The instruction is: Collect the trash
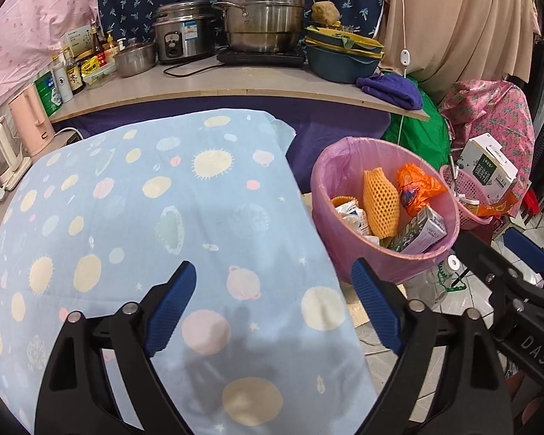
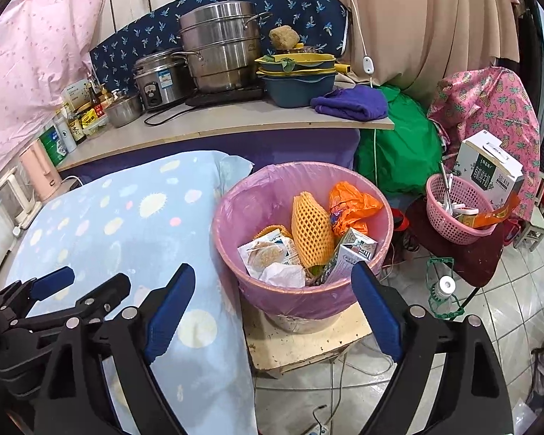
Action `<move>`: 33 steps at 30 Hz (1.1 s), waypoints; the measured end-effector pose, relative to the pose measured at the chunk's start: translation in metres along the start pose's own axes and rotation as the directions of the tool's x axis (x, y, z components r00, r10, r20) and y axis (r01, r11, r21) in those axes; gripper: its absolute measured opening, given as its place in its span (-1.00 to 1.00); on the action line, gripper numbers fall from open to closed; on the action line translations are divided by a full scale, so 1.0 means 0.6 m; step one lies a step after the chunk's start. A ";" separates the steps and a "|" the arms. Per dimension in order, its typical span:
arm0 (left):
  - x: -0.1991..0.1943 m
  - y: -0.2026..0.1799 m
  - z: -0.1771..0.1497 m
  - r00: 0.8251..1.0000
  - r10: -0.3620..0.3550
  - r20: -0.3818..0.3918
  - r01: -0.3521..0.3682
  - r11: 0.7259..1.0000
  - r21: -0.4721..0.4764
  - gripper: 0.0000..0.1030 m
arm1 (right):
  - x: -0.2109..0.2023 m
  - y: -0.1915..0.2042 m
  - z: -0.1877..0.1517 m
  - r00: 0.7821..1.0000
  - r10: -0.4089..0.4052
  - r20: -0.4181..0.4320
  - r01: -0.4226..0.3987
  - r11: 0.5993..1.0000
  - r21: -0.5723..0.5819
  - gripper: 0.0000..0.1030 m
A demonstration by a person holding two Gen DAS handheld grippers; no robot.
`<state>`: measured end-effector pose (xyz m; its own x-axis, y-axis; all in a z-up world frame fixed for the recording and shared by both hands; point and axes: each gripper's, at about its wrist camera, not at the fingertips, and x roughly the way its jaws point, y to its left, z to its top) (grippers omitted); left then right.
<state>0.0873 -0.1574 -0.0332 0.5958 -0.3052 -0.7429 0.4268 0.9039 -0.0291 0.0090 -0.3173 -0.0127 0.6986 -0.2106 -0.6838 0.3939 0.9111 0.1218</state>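
Note:
A pink-lined trash bin stands on a wooden board beside the table. It holds a yellow foam fruit net, an orange plastic bag, a milk carton, a snack wrapper and a crumpled white paper. My left gripper is open and empty above the blue patterned tablecloth. My right gripper is open and empty, just in front of the bin.
A counter behind holds steel pots, a rice cooker, stacked basins, bottles and a purple cloth. A pink basket with a white box sits right of the bin. Tiled floor with a small lantern.

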 end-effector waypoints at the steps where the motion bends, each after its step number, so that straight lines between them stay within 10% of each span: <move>1: 0.000 0.003 -0.003 1.000 0.003 -0.002 -0.003 1.000 -0.002 0.65 | 0.000 0.001 -0.002 1.000 0.002 -0.004 -0.002 1.000 0.004 0.64; 33: -0.036 0.053 -0.053 0.991 0.125 -0.057 -0.128 0.990 -0.060 0.81 | -0.015 0.054 -0.046 0.999 0.018 -0.027 -0.021 0.991 -0.136 0.87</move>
<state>0.0661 -0.1127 -0.0395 0.6046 -0.1722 -0.7777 0.3052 0.9519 0.0264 -0.0008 -0.2763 -0.0223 0.6895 -0.1846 -0.7004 0.2940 0.9551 0.0377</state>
